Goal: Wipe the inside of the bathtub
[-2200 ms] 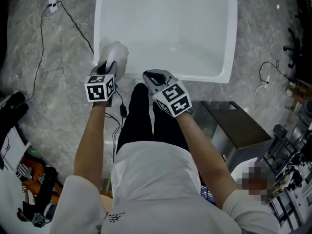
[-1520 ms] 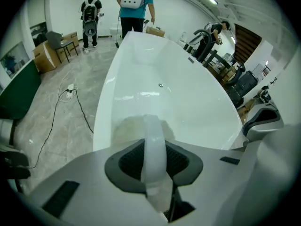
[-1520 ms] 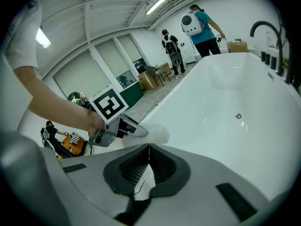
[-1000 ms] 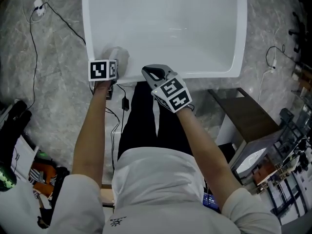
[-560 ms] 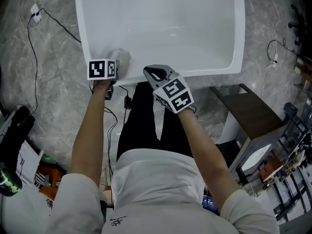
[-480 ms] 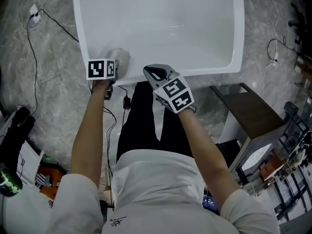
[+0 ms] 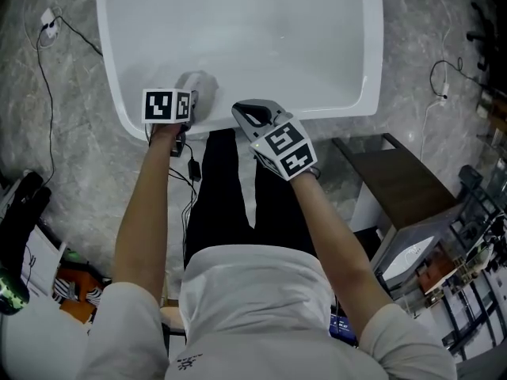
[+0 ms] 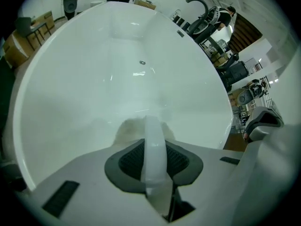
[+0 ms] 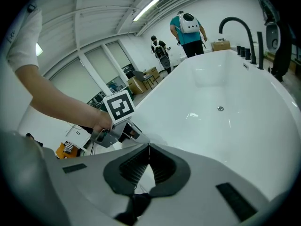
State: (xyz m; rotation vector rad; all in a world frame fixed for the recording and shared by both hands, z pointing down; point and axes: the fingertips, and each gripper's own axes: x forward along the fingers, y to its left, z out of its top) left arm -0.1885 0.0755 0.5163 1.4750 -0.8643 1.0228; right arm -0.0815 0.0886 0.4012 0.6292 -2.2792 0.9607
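The white bathtub [image 7: 372, 70] fills the top of the head view, its near rim just in front of the person. A crumpled white cloth [image 7: 199, 87] lies against the tub's near inner wall, and my left gripper [image 7: 188, 101] is shut on it. In the left gripper view a strip of the cloth [image 8: 154, 140] runs between the shut jaws of the left gripper [image 8: 154, 147], and the drain [image 8: 142, 62] shows beyond. My right gripper [image 7: 250, 112] hovers at the near rim, to the right of the cloth, shut on nothing. The right gripper [image 9: 149, 146] looks over the tub [image 9: 225, 140].
Black cables [image 7: 187, 169] trail over the marble floor at the tub's left and near end. A dark side table [image 7: 392, 182] stands at the right. A black faucet [image 9: 233, 21] rises at the tub's far end, and people [image 9: 189, 28] stand beyond it.
The left gripper has slid the cloth to the right along the tub's near end, away from the left corner. The right gripper has stayed at the rim.
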